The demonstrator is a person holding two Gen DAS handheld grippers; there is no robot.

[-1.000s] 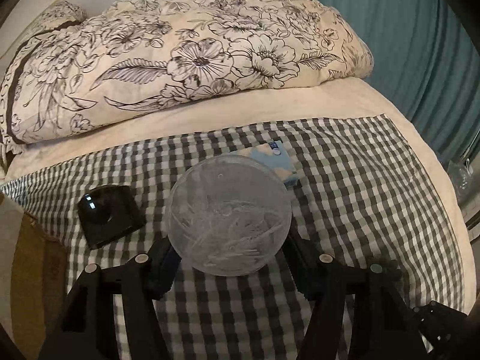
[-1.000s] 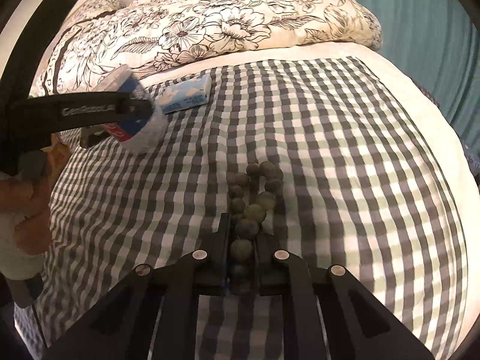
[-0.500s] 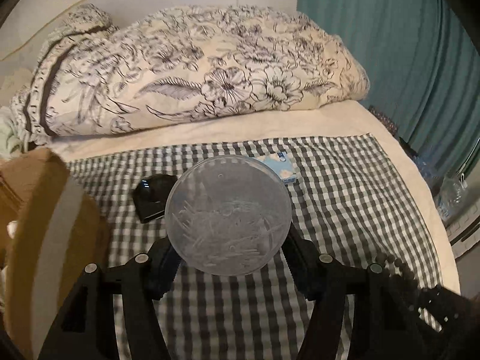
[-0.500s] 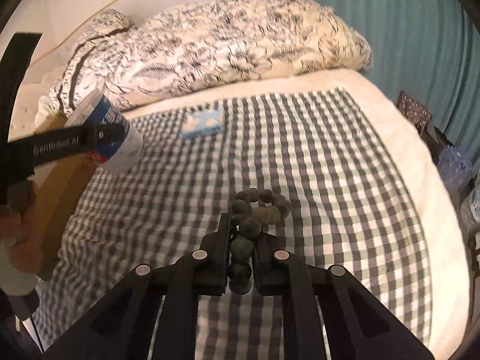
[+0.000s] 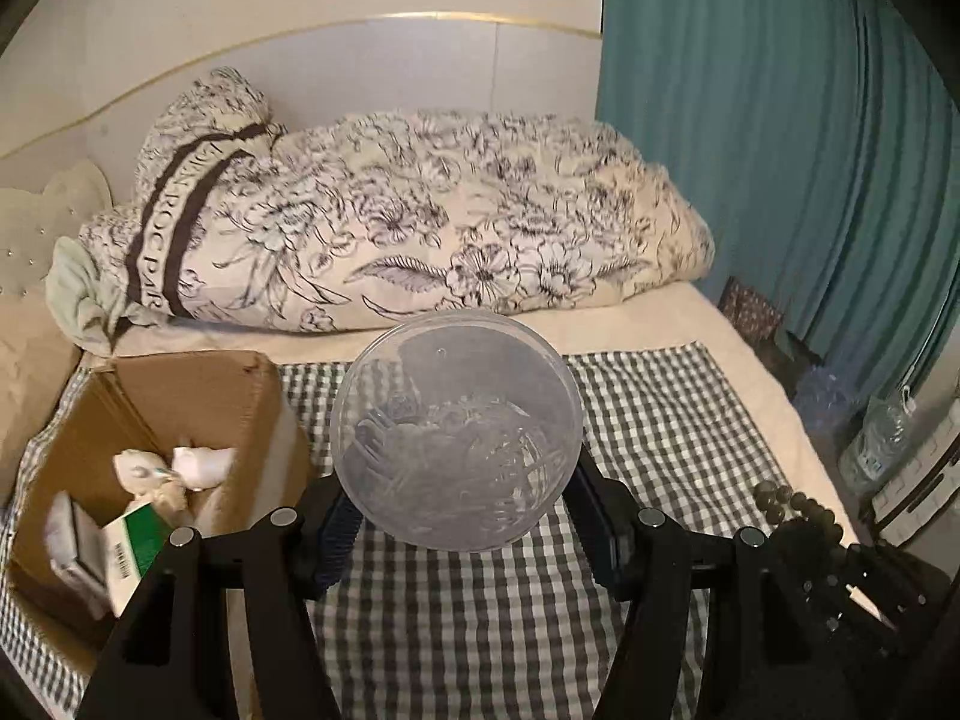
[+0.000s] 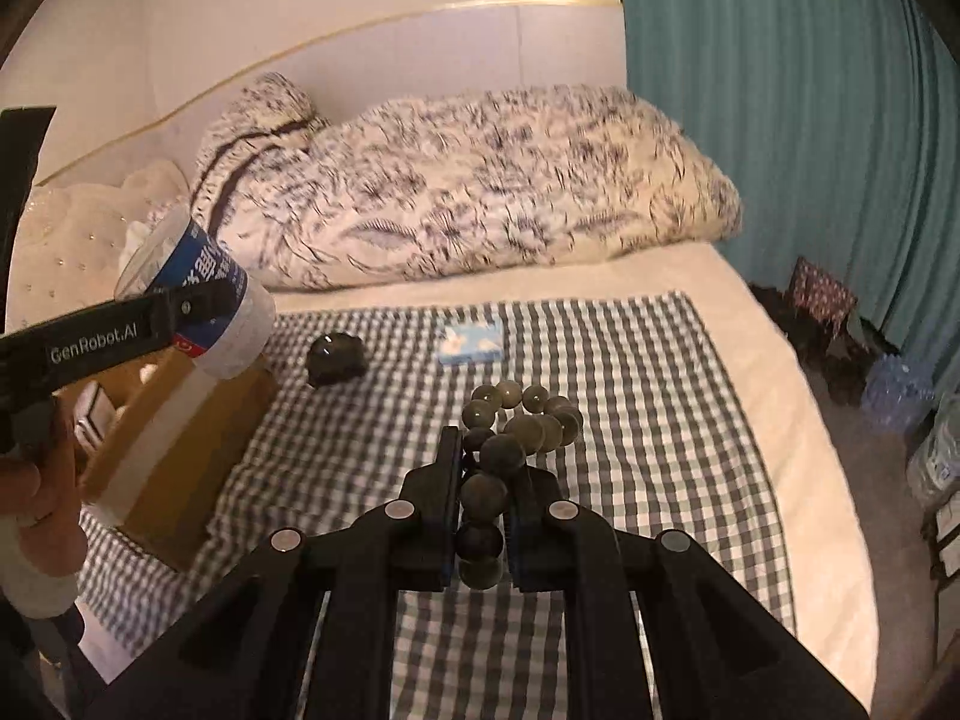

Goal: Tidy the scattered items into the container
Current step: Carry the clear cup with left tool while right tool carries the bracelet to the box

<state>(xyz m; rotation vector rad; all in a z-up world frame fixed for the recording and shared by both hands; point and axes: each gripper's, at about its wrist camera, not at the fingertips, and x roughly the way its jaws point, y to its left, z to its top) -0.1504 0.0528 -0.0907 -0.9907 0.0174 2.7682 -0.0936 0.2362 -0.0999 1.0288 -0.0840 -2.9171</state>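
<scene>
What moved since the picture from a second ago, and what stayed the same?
Both grippers rose off the bed, carrying their things up. The left gripper swung left, bringing the cardboard box into its view. Unchanged: it keeps gripping the clear tub, and the right gripper stays shut on the bead bracelet. The tissue pack still lies on the checked cloth.

Both grippers are up off the checked cloth (image 6: pixel 630 360) now! The left gripper (image 5: pixel 459 501) carries its clear round plastic tub with the blue label (image 5: pixel 456 429) higher and over toward the open brown cardboard box (image 5: pixel 198 384), which comes fully into its view with white and green packets inside. The right gripper (image 6: pixel 483 513) lifts the string of dark green-grey round beads (image 6: pixel 510 438) clear of the bed; the loop now hangs in the air. The headboard (image 5: pixel 360 54) comes into view.
</scene>
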